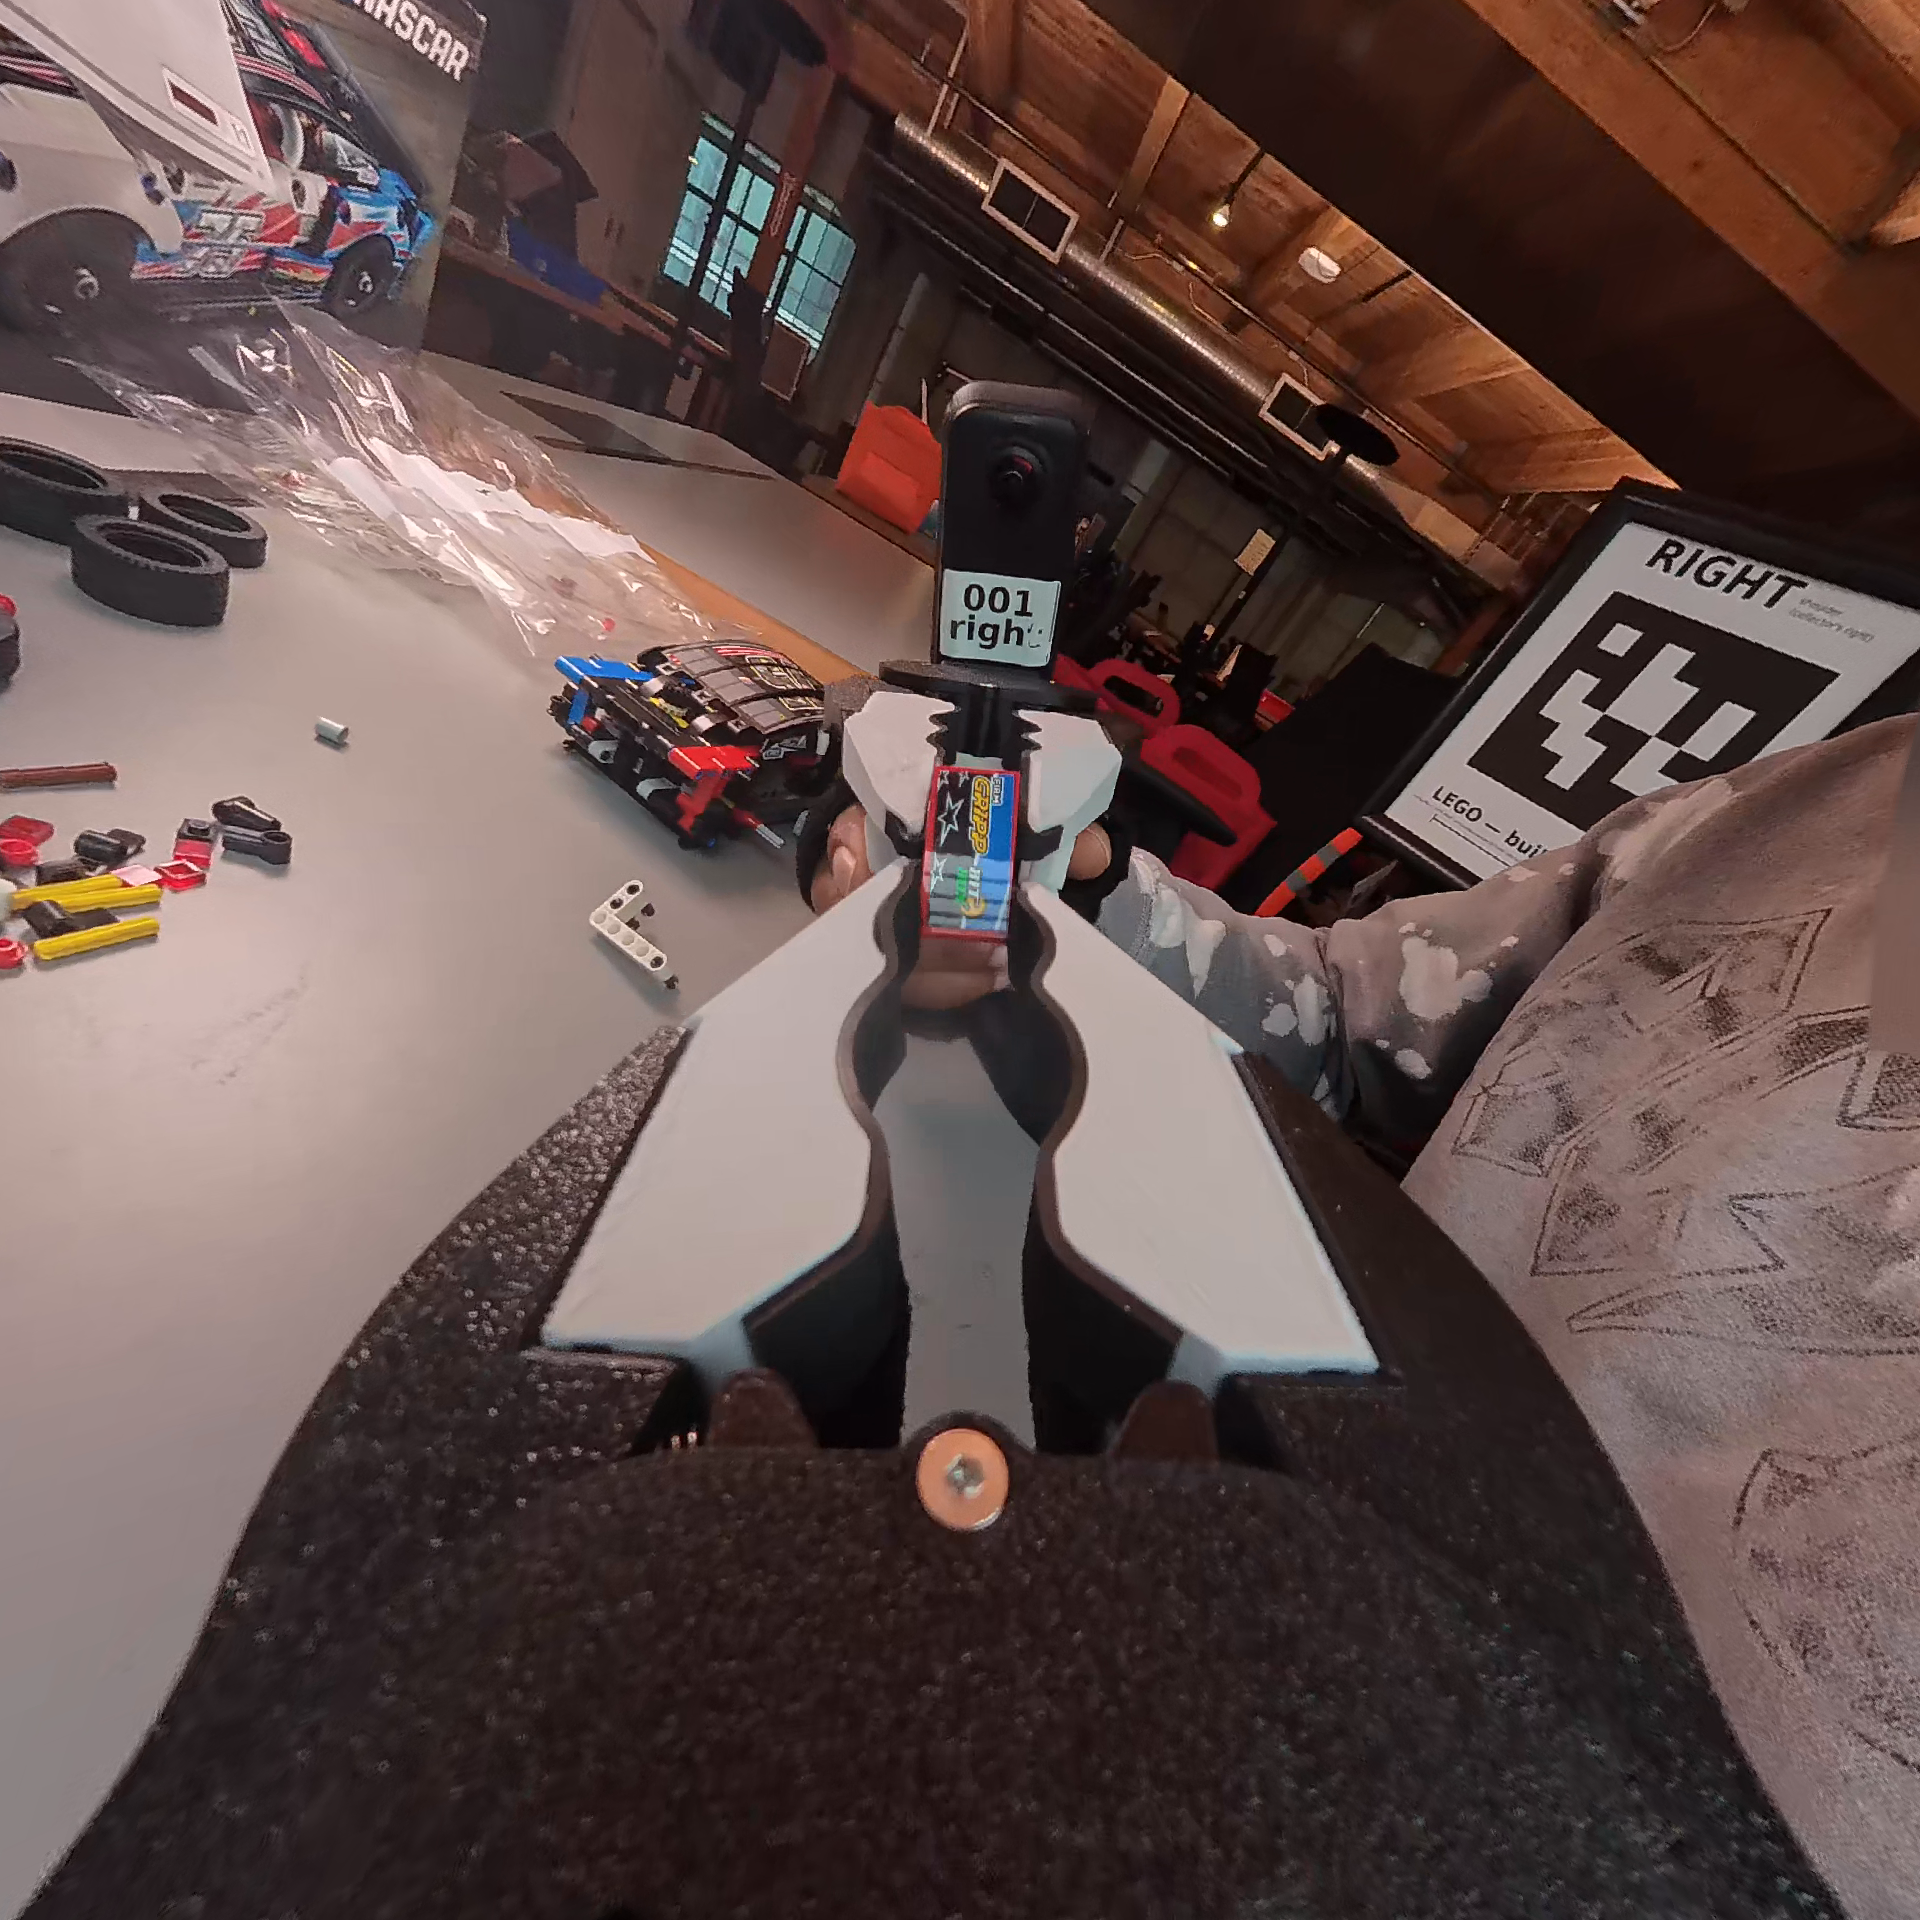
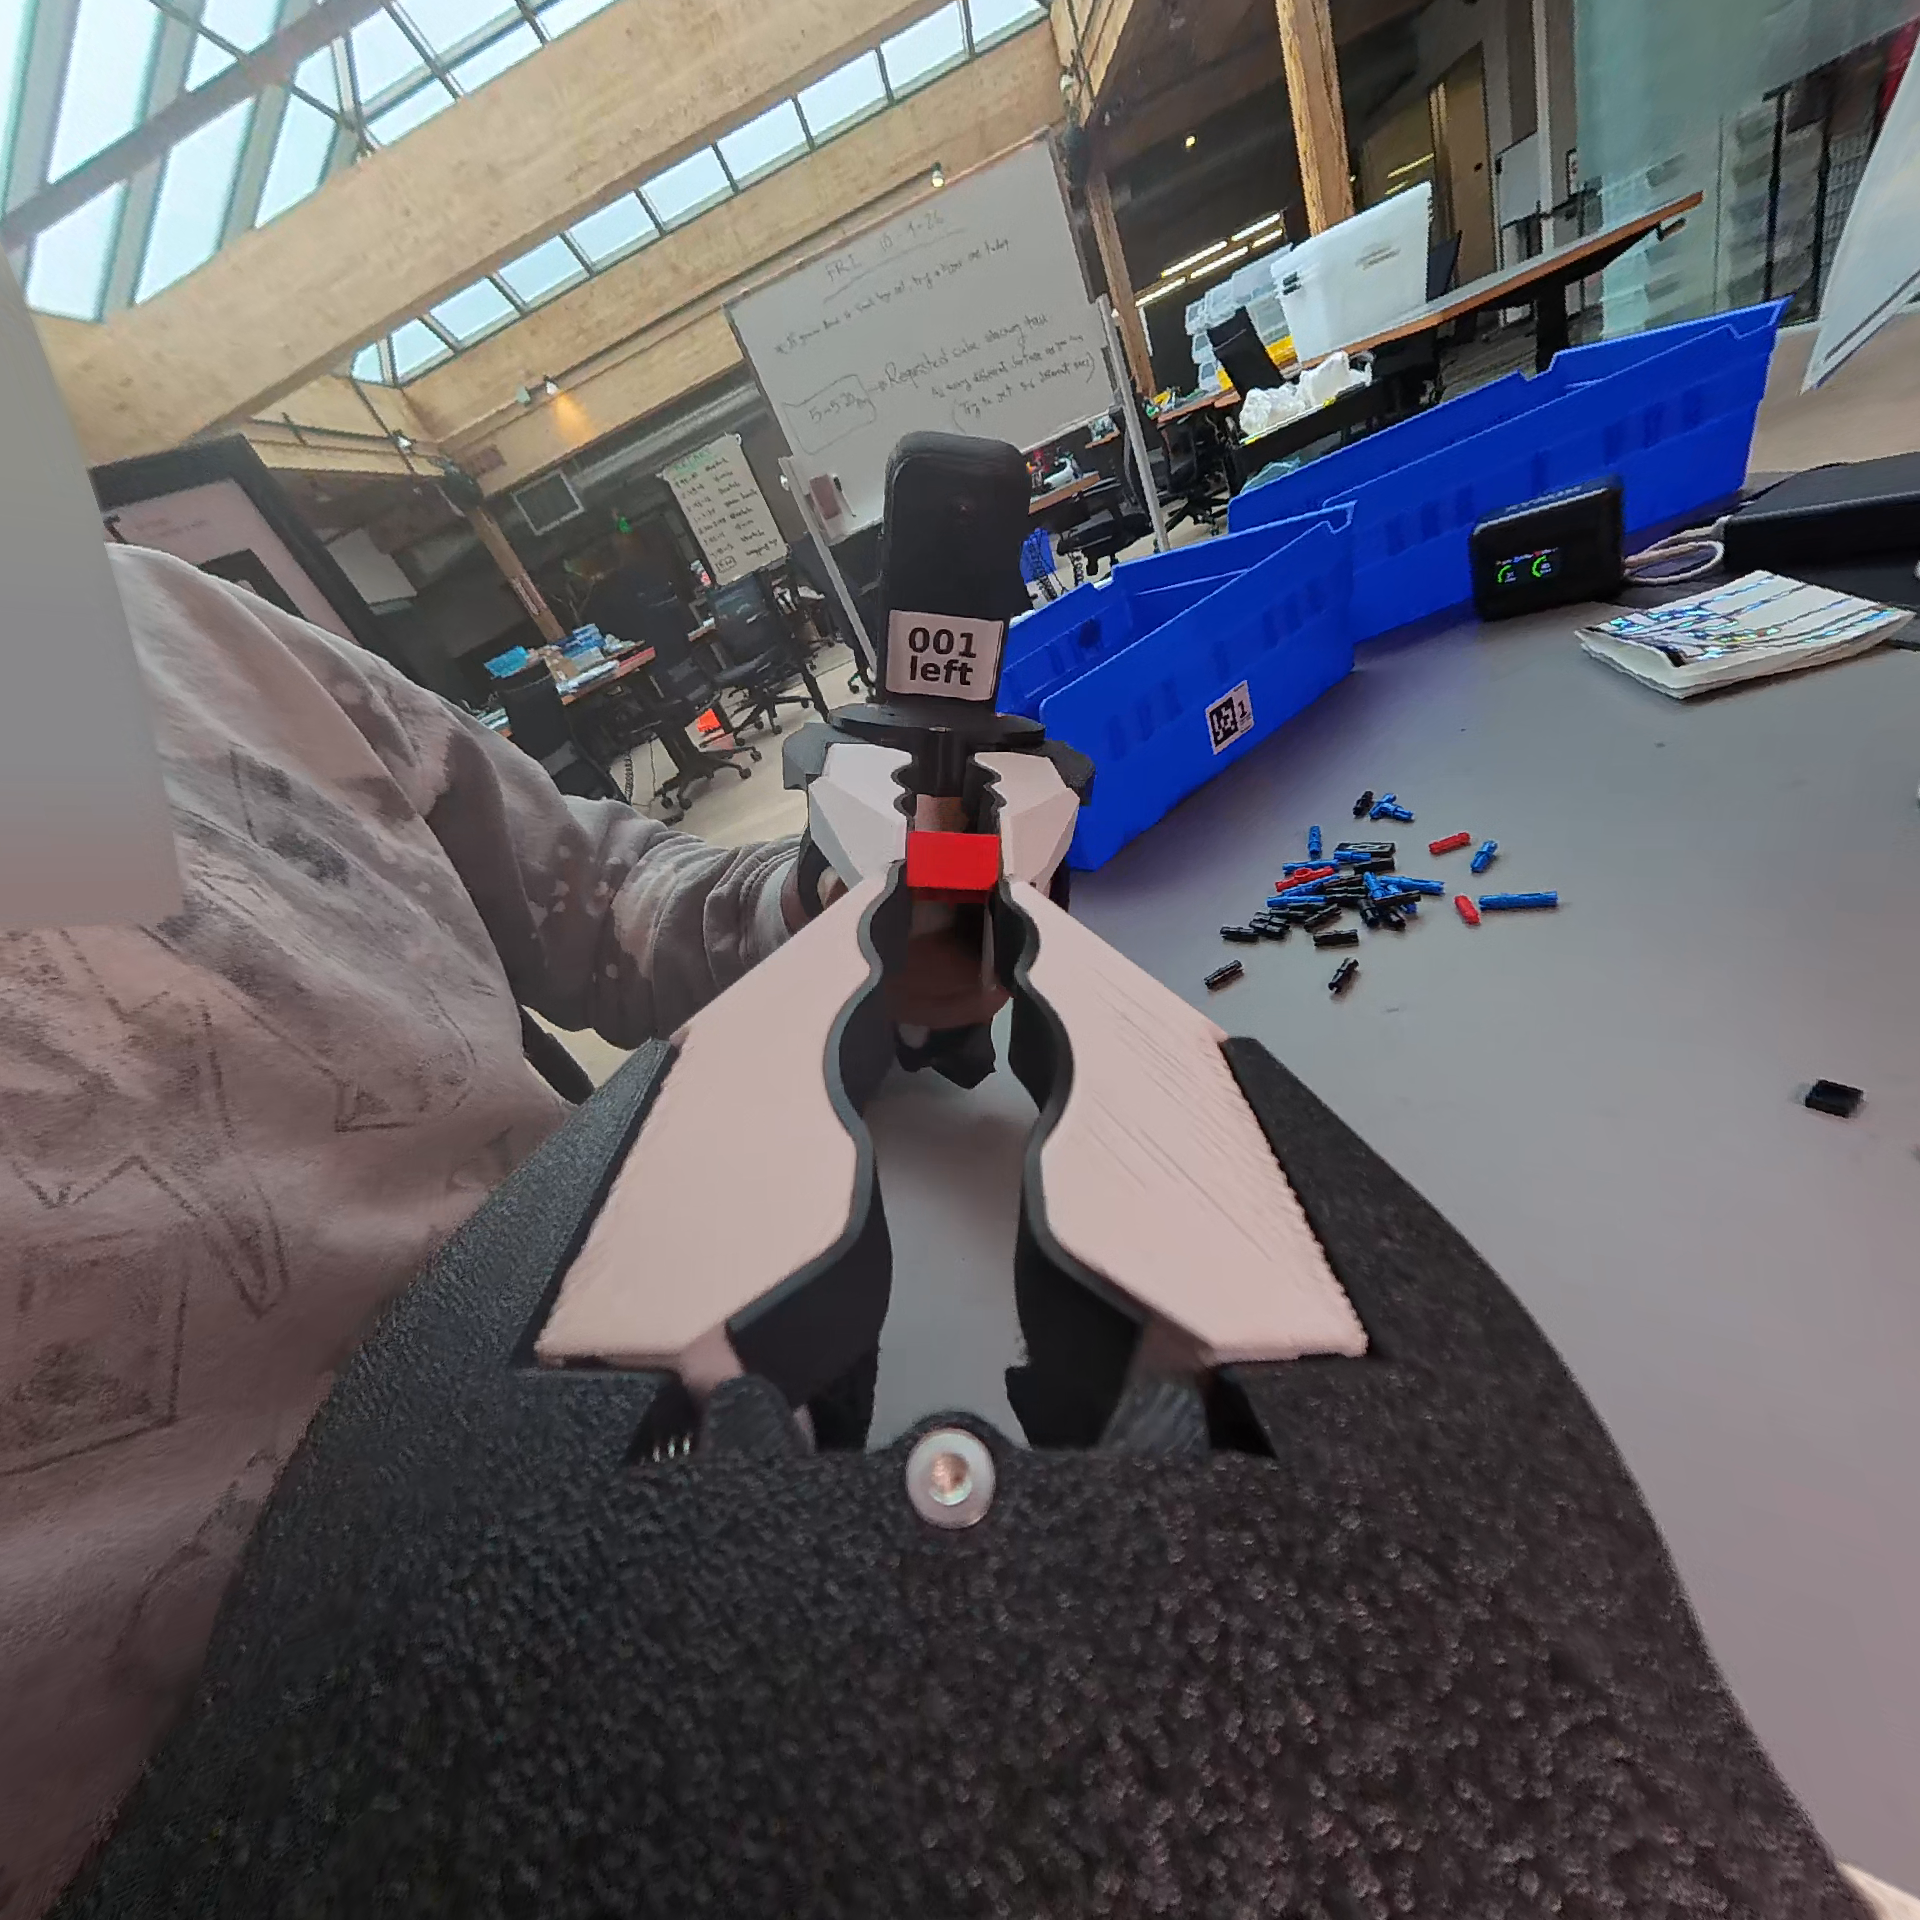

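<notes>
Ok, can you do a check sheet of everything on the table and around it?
Surface: grey table, flat, partly covered.
Things in hand: printed tile; red brick; whether they are joined, cannot tell.
Clutter: part-built toy car, black tyres, loose bricks, clear bags, small pins, blue bins, booklet.
Grippers: left gripper shut on the printed tile; right gripper shut on the red brick; tips facing each other.
Cables: white cable beside a small screen device.
Surroundings: whiteboard, desks, wooden beams.
</notes>
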Demonstrator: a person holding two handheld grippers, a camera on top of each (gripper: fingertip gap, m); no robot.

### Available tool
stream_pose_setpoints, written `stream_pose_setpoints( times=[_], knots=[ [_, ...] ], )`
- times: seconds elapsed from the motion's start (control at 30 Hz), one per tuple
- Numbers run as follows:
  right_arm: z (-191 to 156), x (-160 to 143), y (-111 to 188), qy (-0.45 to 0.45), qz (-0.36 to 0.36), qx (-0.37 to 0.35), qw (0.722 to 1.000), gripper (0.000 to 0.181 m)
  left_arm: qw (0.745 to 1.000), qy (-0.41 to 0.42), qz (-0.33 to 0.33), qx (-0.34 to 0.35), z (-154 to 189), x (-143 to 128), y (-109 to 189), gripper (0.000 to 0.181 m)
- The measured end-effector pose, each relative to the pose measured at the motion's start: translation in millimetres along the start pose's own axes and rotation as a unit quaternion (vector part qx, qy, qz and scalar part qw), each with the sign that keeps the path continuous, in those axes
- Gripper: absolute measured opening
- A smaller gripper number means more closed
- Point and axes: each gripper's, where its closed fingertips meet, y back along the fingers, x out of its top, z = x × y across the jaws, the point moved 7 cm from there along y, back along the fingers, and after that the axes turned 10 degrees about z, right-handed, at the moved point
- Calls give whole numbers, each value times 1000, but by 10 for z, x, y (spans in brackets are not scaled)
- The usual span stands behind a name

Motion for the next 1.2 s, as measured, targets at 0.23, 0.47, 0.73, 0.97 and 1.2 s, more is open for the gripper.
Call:
stream_pose_setpoints(
  times=[0.23, 0.47, 0.73, 0.97, 1.2],
  knots=[
    [-51, -30, 52, 38, -41, 22, 998, 15, 999, 22, 7, -23, 33, 31, 2, 12],
    [81, -147, 222, 100, -113, -33, 988, 0, 992, 40, 116, -8, -73, 450, 303, 9],
    [-21, 58, -53, 27, 44, -22, 998, 30, 997, 32, 68, -22, -24, 189, 130, 13],
    [-44, 13, -57, 11, 38, -9, 999, 16, 998, 12, 47, -28, 3, 77, 53, 14],
    [-149, -112, -7, 132, -107, -7, 985, 16, 994, -22, -94, -49, 10, -83, 49, 23]
  ],
)
